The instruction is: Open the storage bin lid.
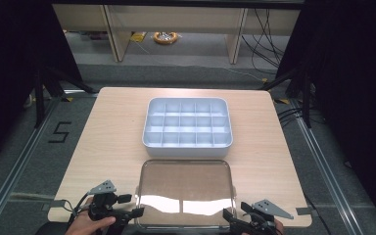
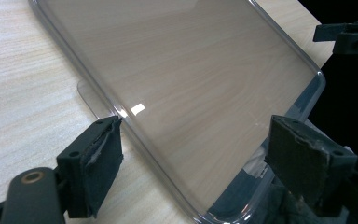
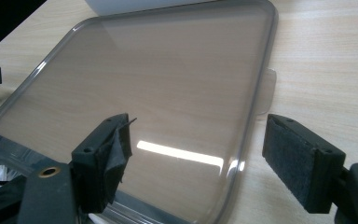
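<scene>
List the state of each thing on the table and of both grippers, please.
Compartment box: uncovered, its compartments look empty, upright on the table.
Clear lid: off the box, lying flat on the table in front of it.
Left gripper: open, jaws astride the lid's near left corner.
Right gripper: open, jaws astride the lid's near right corner.

You're working in a lab or recording bay rather than a home: black curtains hang on both sides of your wooden table, and metal floor rails run past it. A taped "5" marks the grey floor, and loose cables trail beneath the benches behind.
</scene>
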A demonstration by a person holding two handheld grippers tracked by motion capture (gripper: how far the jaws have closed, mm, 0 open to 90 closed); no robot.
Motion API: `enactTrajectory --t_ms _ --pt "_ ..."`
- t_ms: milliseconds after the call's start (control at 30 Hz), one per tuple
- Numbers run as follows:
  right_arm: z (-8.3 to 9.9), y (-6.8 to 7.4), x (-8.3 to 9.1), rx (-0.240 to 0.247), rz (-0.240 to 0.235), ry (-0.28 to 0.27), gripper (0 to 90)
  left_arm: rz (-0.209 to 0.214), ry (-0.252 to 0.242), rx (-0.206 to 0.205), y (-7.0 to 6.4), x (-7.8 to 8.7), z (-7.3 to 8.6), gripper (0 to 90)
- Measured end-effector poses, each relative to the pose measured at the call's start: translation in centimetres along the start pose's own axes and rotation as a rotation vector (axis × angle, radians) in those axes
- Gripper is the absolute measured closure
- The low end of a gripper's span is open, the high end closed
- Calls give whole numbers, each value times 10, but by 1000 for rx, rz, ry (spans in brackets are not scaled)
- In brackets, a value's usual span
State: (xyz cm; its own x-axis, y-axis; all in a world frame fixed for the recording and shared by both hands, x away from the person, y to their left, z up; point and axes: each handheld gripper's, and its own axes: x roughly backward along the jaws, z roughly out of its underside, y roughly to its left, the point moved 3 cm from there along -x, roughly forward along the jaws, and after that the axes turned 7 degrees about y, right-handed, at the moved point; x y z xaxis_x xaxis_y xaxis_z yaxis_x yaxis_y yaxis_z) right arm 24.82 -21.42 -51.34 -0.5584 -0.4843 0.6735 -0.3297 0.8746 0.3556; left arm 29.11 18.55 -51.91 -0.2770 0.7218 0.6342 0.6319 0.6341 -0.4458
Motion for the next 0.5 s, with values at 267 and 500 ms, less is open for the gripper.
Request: enactTrajectory --t_ms 267,500 --pt "0 -6 0 38 10 -8 241 -4 -2 9 1 2 2 163" --pt "0 -7 0 13 7 -8 243 -2 2 13 1 2 3 173"
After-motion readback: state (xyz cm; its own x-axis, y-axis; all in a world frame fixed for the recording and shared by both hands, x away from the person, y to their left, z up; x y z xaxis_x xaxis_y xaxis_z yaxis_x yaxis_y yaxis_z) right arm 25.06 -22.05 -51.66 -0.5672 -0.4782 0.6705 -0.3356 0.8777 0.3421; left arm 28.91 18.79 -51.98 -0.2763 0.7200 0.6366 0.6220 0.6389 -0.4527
